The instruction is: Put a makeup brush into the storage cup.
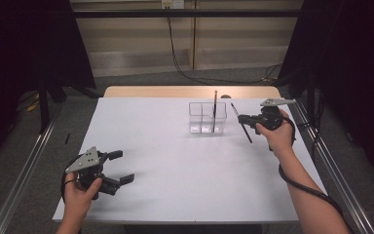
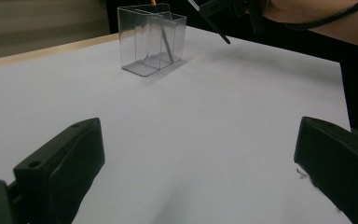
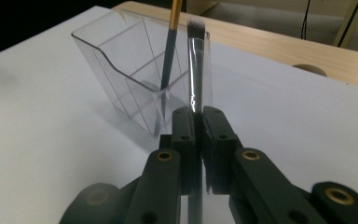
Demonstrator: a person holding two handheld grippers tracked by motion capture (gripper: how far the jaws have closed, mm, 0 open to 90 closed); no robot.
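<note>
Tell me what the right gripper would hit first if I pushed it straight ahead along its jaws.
Probably the clear plastic divided holder: it stands directly ahead of the right gripper, which is shut on a slim dark-handled makeup brush. The brush tip would likely reach the holder's near wall first, though depth is hard to judge.

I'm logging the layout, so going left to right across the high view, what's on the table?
Left gripper, open → clear plastic organizer with a brush standing in it → makeup brush held in the right gripper.
</note>
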